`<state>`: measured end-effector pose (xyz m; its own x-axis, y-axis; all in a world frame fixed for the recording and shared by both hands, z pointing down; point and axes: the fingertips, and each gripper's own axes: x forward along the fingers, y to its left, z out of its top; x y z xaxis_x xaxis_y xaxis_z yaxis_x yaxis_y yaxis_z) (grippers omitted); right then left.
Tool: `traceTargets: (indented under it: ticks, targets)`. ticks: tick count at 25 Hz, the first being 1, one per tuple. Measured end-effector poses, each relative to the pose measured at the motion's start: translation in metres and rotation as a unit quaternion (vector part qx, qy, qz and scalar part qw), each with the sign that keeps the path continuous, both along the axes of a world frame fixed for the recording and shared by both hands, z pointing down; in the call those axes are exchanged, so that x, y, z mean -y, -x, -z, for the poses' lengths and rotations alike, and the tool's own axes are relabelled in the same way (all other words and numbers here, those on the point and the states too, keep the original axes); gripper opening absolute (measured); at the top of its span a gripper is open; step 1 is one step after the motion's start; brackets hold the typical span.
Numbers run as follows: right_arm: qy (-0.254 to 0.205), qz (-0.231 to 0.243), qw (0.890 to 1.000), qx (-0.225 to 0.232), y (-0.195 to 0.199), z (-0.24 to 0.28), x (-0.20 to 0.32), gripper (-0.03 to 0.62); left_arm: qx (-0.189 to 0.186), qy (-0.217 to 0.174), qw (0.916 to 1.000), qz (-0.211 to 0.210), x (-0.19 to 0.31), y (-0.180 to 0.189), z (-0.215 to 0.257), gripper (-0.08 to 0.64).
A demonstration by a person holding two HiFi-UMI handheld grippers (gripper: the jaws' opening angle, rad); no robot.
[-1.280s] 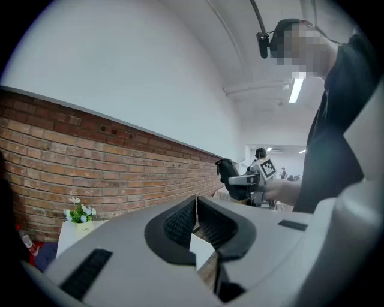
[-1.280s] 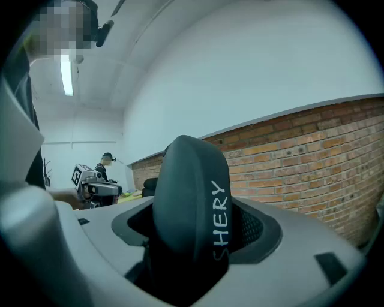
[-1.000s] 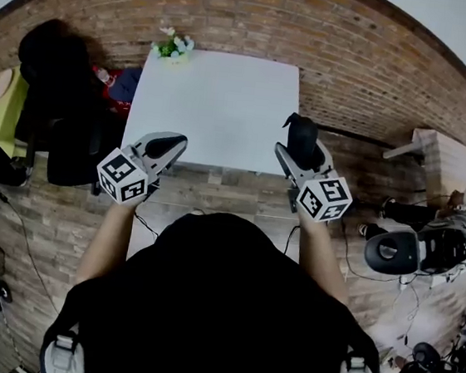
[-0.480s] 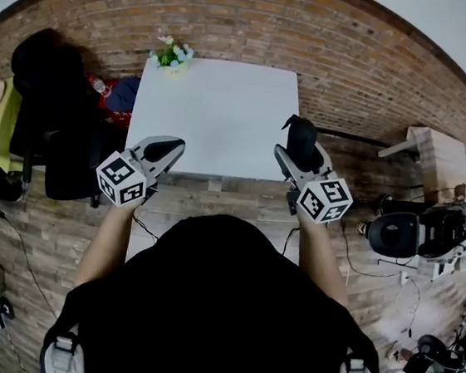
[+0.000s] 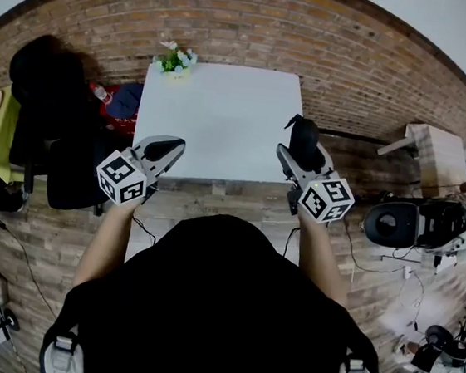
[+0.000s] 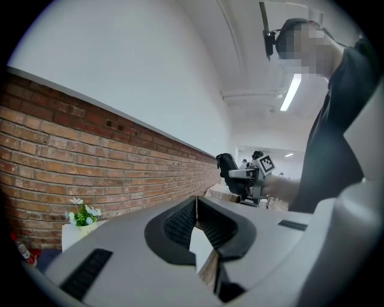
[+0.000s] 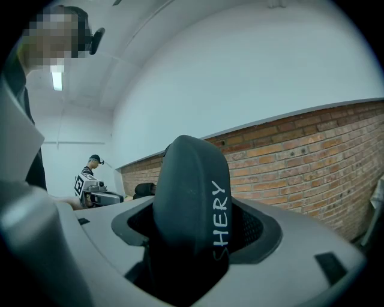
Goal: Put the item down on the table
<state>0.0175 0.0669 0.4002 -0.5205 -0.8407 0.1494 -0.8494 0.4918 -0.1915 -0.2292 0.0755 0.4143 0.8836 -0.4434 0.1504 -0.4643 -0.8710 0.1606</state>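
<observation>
The person stands at the near edge of a white desk (image 5: 217, 109) with a tool in each hand. The right hand-held gripper (image 5: 302, 153) is clamped on the black item (image 5: 302, 136), a smooth rounded thing with white lettering down one side. In the right gripper view the item (image 7: 187, 186) stands upright between the jaws of the hand-held gripper (image 7: 195, 226), pressed by a dark ribbed pad on each side, and its rounded top rises well past the jaw tips. Behind it are only wall and brick, so it is held up in the air and does not lie on the desk. From the head view it sits at the desk's right edge, close to the near right corner.

The left hand-held gripper (image 5: 169, 144) hangs over the near left corner of the desk. In its own view the jaws of this hand-held gripper (image 6: 196, 201) meet at their tips with nothing between them; a sliver of desk and floor shows through the gap lower down.

A small pot of flowers (image 5: 176, 58) stands at the far left corner of the desk, also seen in the left gripper view (image 6: 82, 214). The floor (image 5: 356, 62) has a brick pattern.
</observation>
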Motion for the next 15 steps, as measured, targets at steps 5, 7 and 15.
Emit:
traceTargets:
  ticks: [5,7,15]
  targets:
    - [0.008,-0.005,1.0,0.005,0.011,-0.006,-0.008,0.352,-0.004,-0.002,1.0,-0.003,-0.001,0.009,-0.001,0.014]
    - [0.014,-0.006,1.0,0.006,0.014,-0.01,-0.013,0.352,-0.007,-0.003,1.0,-0.005,-0.006,0.01,-0.001,0.015]
    - [0.009,-0.008,1.0,0.013,0.021,-0.005,-0.02,0.352,-0.012,-0.003,0.9999,-0.003,-0.014,0.018,0.003,0.014]
